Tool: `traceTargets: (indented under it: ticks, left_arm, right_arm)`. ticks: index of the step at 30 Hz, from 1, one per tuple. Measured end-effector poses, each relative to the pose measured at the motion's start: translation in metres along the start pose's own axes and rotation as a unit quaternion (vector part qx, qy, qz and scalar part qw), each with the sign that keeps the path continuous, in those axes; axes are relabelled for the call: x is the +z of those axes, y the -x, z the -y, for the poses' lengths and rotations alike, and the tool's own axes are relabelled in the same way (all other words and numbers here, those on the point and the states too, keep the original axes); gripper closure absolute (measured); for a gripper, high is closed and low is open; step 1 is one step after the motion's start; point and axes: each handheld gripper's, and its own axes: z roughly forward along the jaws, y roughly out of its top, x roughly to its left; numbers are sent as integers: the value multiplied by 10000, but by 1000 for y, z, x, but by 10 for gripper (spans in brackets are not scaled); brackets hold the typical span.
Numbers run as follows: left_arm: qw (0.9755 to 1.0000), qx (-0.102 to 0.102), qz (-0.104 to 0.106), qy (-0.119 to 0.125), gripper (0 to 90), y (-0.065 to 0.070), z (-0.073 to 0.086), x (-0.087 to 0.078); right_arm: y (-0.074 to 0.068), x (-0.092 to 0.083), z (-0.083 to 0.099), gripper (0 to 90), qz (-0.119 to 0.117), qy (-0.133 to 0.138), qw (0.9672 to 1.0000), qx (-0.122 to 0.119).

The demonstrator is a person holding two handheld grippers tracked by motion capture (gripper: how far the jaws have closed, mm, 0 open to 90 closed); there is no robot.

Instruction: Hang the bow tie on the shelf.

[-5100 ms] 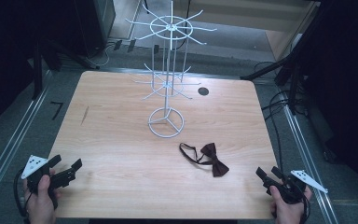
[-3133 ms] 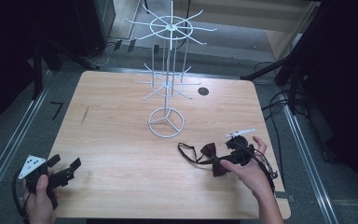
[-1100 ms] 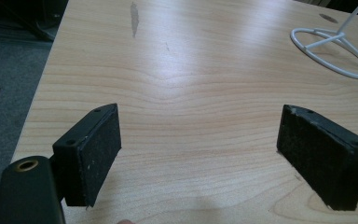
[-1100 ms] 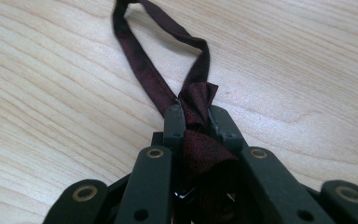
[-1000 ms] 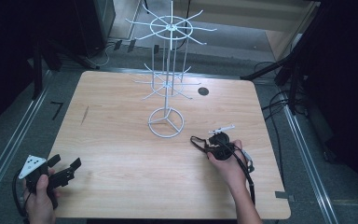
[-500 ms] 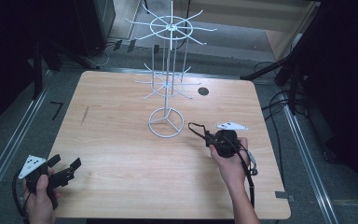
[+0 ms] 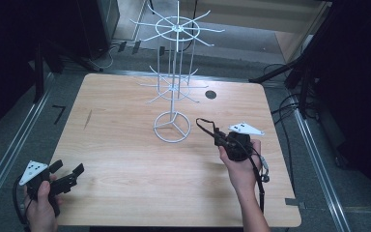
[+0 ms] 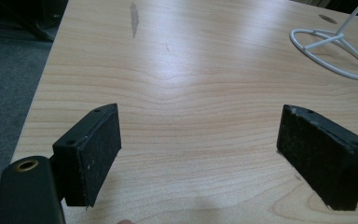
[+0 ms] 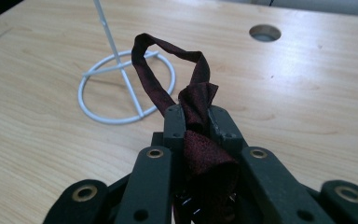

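With the right tongs clamped tight on the bow tie, the strap loop sticks up ahead of the tips, open and roughly upright. In the high view the right tongs are held above the table, the rack just ahead and to their left, base ring close in front. Tie body is bunched between the jaws, most of it buried; only the loop is free.

Left tongs are wide open, holding nothing, low over the near-left corner, well apart from the tie. In the high view they sit at.

Risks, as I judge them:
- The loop is limp. If it collapses or twists on approach, it won't slide over a rack arm and will just brush past.
- The grip is on bunched fabric, not the strap. A snag on a wire arm could pull the tie out of the jaws.
- The rack looks light. A push on an arm or the post could spin or tip it.
- The tips could hit the lower arms before the loop reaches one.

The left tongs could steady the base ring.
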Motion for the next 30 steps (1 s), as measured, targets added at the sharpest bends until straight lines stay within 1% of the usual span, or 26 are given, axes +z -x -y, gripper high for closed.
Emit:
traceTargets:
  ticks: [1,3,7,9,10,14,15,21,28,30]
  left_arm:
    - [10000,4,-1,-7,144,0,0,0]
    - [10000,4,-3,-9,145,0,0,0]
    - [10000,7,0,-13,145,0,0,0]
    - [10000,7,0,-13,145,0,0,0]
    - [10000,7,-1,-11,145,0,0,0]
    - [10000,-4,-1,1,145,0,0,0]
    - [10000,-2,-1,1,145,0,0,0]
    - [10000,-15,0,7,145,0,0,0]
    - [10000,-18,-2,4,145,0,0,0]
    - [10000,-1,-1,-8,145,0,0,0]
  right_arm:
    - [0,-3,-3,806,7,87,10000,-5]
    - [-1,-6,-6,806,36,176,9998,-21]
    - [0,-9,-12,805,88,323,9994,-21]
    - [0,-10,-13,804,97,344,9994,-15]
    - [0,-13,-18,804,130,454,9989,-8]
    - [0,-16,-22,804,158,556,9983,-20]
    - [0,-17,-25,803,192,621,9979,-39]
    - [-1,-21,-30,803,264,763,9967,-38]
    - [-1,-25,-36,802,305,837,9960,-44]
    - [-1,-27,-40,802,342,935,9950,-38]
